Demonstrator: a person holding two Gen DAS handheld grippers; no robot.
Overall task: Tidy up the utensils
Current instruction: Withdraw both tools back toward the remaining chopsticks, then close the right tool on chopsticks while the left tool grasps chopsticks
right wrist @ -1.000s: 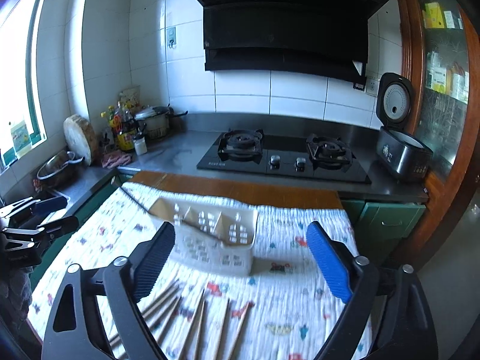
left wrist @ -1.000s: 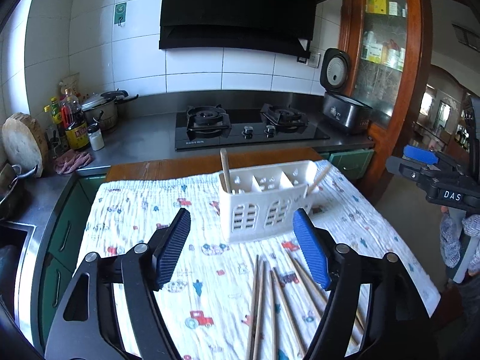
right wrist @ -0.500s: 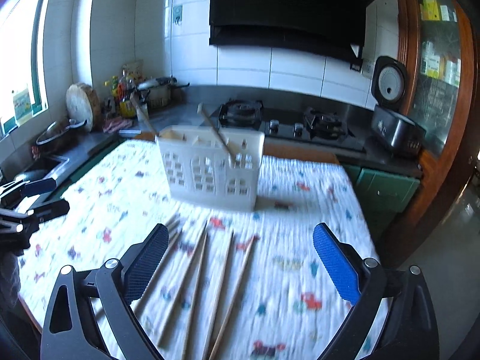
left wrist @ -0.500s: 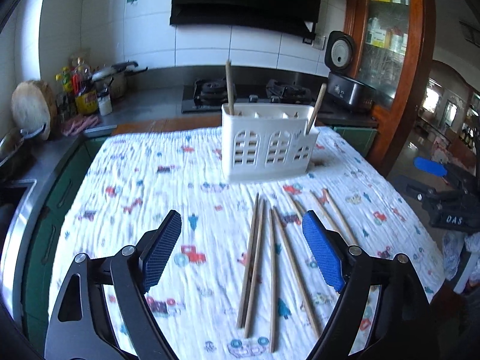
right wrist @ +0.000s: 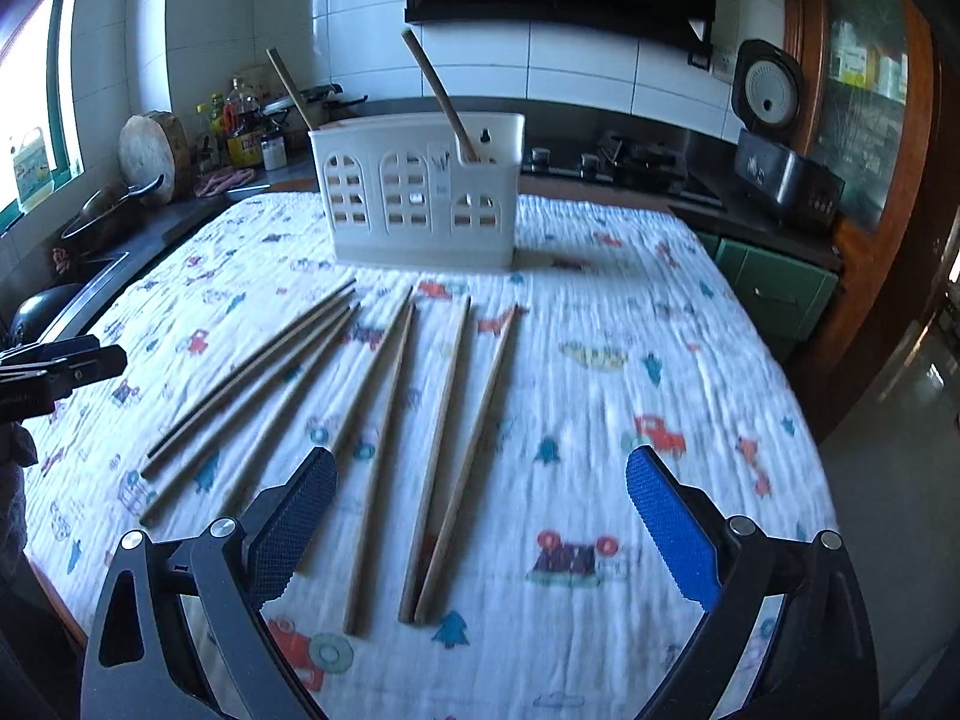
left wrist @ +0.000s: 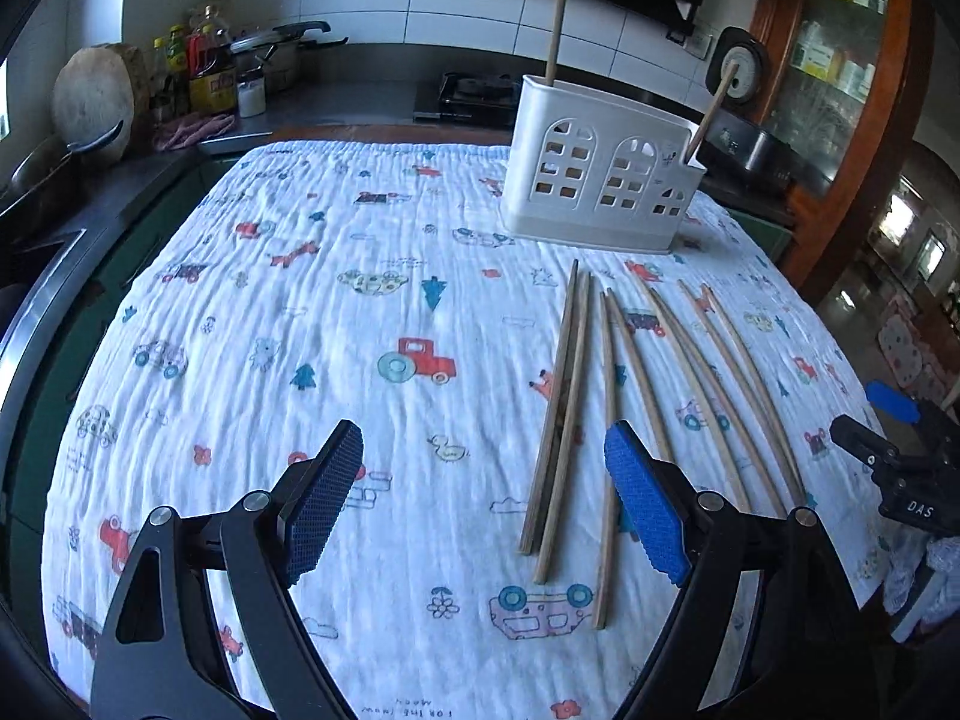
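We hold our left gripper (left wrist: 485, 498) low over the cloth-covered table (left wrist: 336, 312), jaws spread wide with nothing between the blue pads (left wrist: 645, 507). Our right gripper (right wrist: 480, 525) hovers over the same table, jaws equally wide and empty. Each gripper shows at the edge of the other's view: the right one off the table's right side, the left one off its left.

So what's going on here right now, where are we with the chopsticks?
Both grippers are open and empty above the table. The left gripper and the right gripper each point toward the loose chopsticks lying in a fan on the printed cloth. The white holder stands beyond them with two sticks already in it. Nothing is gripped yet.
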